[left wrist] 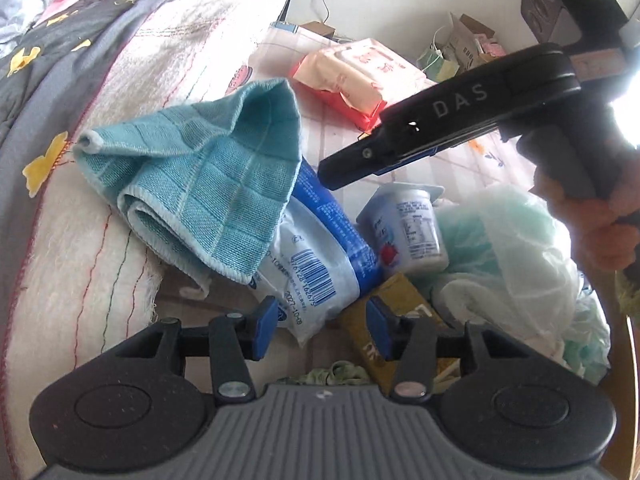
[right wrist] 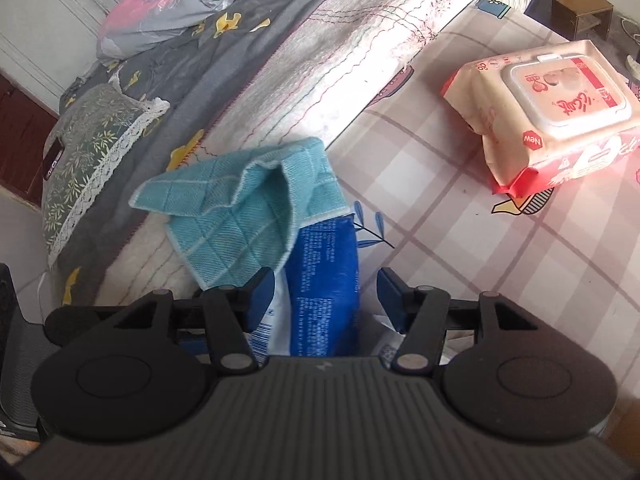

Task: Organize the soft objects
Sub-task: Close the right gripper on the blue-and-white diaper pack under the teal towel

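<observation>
A crumpled teal checked cloth [left wrist: 208, 184] lies on the edge of the bed and over a blue-and-white soft pack [left wrist: 320, 256]; it also shows in the right wrist view [right wrist: 248, 204], draped over the same pack [right wrist: 324, 288]. My left gripper [left wrist: 322, 330] is open just short of the pack, holding nothing. My right gripper [right wrist: 326, 294] is open, its fingers either side of the blue pack's near end. In the left wrist view the right gripper's body [left wrist: 440, 120] hovers above the pack. A pink wet-wipes pack [right wrist: 548, 112] lies on the checked tablecloth [right wrist: 460, 208].
A white yogurt cup [left wrist: 412, 228], a brown carton [left wrist: 384, 332] and a pale green plastic bag [left wrist: 512, 248] crowd the right of the pack. The quilted bed [right wrist: 320, 60] runs along the left. Boxes and clutter [left wrist: 464, 44] stand by the far wall.
</observation>
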### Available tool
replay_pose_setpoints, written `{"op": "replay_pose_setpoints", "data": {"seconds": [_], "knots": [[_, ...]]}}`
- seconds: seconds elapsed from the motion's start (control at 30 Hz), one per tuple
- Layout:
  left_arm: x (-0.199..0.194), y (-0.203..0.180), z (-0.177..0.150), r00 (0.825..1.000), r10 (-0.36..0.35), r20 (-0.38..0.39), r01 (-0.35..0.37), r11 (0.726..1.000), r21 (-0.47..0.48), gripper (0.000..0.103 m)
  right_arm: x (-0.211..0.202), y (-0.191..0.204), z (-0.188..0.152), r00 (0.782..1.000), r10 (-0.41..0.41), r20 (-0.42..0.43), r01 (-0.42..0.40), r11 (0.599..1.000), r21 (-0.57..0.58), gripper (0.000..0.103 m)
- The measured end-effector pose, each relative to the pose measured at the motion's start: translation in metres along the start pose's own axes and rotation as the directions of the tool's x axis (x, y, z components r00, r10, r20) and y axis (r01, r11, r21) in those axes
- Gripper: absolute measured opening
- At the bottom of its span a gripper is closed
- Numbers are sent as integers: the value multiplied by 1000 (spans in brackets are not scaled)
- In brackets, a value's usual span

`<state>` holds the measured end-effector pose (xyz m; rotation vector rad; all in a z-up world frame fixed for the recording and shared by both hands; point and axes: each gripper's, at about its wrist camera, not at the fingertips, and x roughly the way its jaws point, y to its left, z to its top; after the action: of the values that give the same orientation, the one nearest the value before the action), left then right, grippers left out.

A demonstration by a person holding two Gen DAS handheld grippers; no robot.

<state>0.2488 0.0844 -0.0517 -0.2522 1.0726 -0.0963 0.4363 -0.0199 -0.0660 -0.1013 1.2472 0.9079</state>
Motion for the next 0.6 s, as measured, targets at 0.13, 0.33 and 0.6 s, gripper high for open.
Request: {"op": "replay_pose_setpoints", "data": {"seconds": [0.13, 0.33, 0.6], "knots": [[10, 4, 0, 1000, 20, -21, -20, 1000, 4, 43, 12, -10, 3, 998, 16, -66, -19, 999, -46, 54], [21, 15, 5, 999, 5, -47, -7, 999, -37, 44, 42, -18, 15, 987, 98, -130, -103, 994, -33, 53], [28, 23, 9, 999, -19, -48, 15, 996, -93, 47, 67, -38, 22, 965, 222, -140, -210, 973, 93, 50]]}}
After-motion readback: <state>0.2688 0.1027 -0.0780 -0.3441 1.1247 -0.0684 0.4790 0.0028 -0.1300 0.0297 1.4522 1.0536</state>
